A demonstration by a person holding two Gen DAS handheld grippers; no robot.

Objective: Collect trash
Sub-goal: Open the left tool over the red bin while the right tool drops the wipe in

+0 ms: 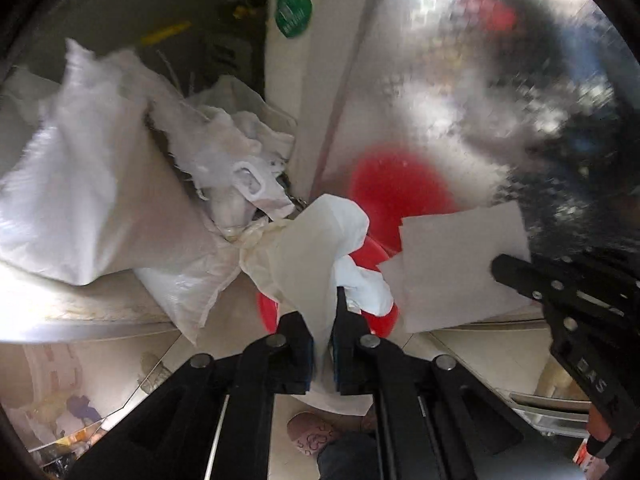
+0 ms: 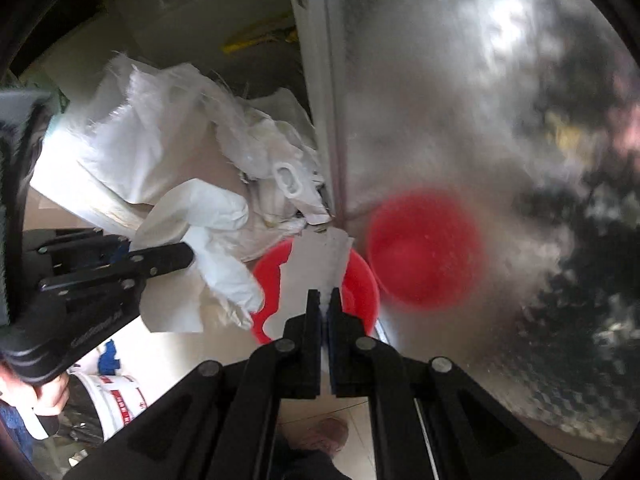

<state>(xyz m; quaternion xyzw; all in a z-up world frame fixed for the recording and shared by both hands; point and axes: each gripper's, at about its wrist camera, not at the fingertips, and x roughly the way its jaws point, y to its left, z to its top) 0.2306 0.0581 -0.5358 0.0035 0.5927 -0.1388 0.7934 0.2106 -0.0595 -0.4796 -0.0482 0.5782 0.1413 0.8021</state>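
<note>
My left gripper (image 1: 323, 320) is shut on a crumpled white tissue (image 1: 312, 236) and holds it above a red basin (image 1: 376, 320). It also shows in the right wrist view (image 2: 176, 260), with the tissue (image 2: 216, 232) hanging from it. My right gripper (image 2: 325, 300) is shut on a flat white sheet of paper (image 2: 320, 256) over the red basin (image 2: 360, 292). In the left wrist view the right gripper (image 1: 516, 276) holds that sheet (image 1: 452, 264) beside the tissue.
White woven sacks (image 1: 92, 184) and crumpled plastic lie piled at the left against a white frame post (image 1: 288, 92). A shiny metal panel (image 2: 460, 120) at the right reflects the basin. A white bucket (image 2: 116, 400) stands on the tiled floor below.
</note>
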